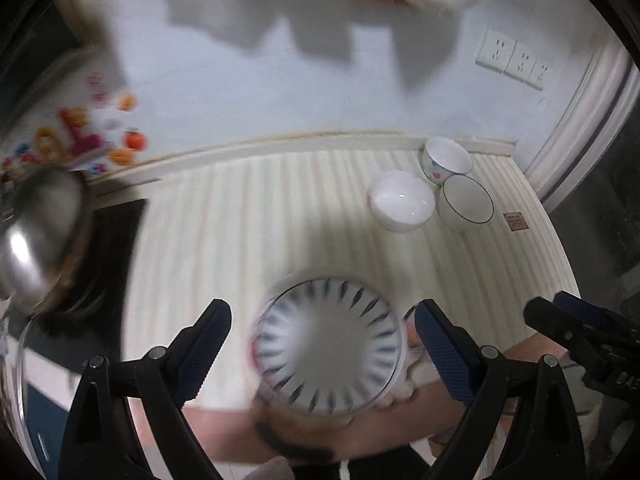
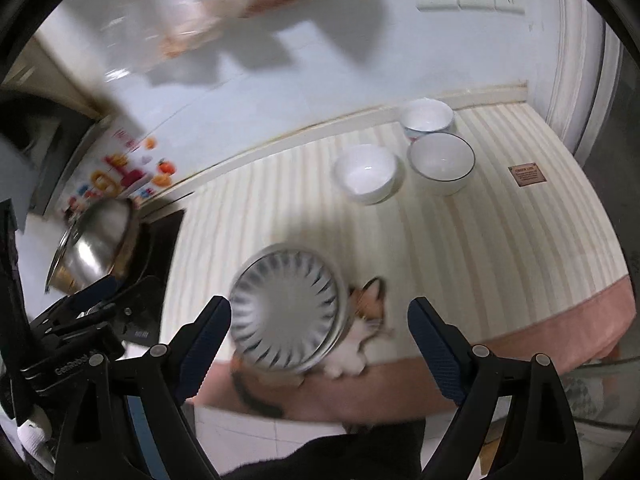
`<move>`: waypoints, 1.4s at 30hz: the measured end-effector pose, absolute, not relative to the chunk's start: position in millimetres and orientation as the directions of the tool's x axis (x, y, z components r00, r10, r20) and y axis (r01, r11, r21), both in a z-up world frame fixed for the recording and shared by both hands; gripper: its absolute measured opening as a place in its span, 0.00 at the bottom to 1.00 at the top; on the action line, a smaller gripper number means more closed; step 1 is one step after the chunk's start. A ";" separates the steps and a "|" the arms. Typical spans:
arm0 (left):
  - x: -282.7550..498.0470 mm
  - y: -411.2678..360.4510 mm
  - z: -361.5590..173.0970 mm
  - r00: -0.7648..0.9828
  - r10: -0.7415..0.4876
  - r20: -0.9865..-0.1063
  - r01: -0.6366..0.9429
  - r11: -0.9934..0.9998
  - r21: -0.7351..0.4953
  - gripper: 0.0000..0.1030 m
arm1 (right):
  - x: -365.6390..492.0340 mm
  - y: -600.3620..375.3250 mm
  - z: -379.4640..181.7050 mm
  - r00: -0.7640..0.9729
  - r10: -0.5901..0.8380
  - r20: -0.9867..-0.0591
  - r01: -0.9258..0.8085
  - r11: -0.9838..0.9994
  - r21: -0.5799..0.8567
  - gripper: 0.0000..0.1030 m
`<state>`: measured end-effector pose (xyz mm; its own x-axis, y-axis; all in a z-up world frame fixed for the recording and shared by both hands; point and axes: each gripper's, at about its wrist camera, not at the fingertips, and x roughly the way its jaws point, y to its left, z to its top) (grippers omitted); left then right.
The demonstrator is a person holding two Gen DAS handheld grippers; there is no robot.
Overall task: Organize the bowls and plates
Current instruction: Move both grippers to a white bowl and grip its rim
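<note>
Kitchen worktop under a striped cream mat (image 2: 460, 248), tiled wall behind. The patterned plate (image 1: 326, 344) lies flat at the mat's near edge, on a cat-print piece. It sits dead ahead between the left gripper's (image 1: 322, 346) spread, empty fingers. The right gripper (image 2: 320, 344), also released, has it toward its left finger. Judged nearer: left. Three bowls (image 2: 404, 156) cluster at the far right corner.

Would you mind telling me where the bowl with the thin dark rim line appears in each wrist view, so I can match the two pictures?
Left wrist view: the dark-rimmed bowl sits right of centre, rightmost of three bowls.
Right wrist view: the same bowl sits upper right of centre, again rightmost.
Shared landmark: the small brown label on the striped mat, just right of it.
</note>
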<state>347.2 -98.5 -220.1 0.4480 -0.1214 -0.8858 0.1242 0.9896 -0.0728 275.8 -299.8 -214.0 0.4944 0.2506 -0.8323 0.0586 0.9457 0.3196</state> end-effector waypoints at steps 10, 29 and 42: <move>500.3 -153.6 -324.3 0.227 -0.175 -0.958 0.093 0.983 -0.157 0.67 | 443.7 -377.1 -326.4 0.366 0.293 -0.883 0.163 0.915 0.370 0.87; 576.1 -209.1 -399.2 0.096 -0.178 -0.979 0.167 0.973 -0.160 0.22 | 554.0 -374.6 -430.7 0.266 0.301 -0.916 0.166 0.921 0.351 0.19; 485.9 -227.5 -346.8 0.102 -0.221 -0.970 0.206 0.959 -0.197 0.22 | 501.2 -387.3 -377.8 0.287 0.315 -0.905 0.096 0.930 0.354 0.18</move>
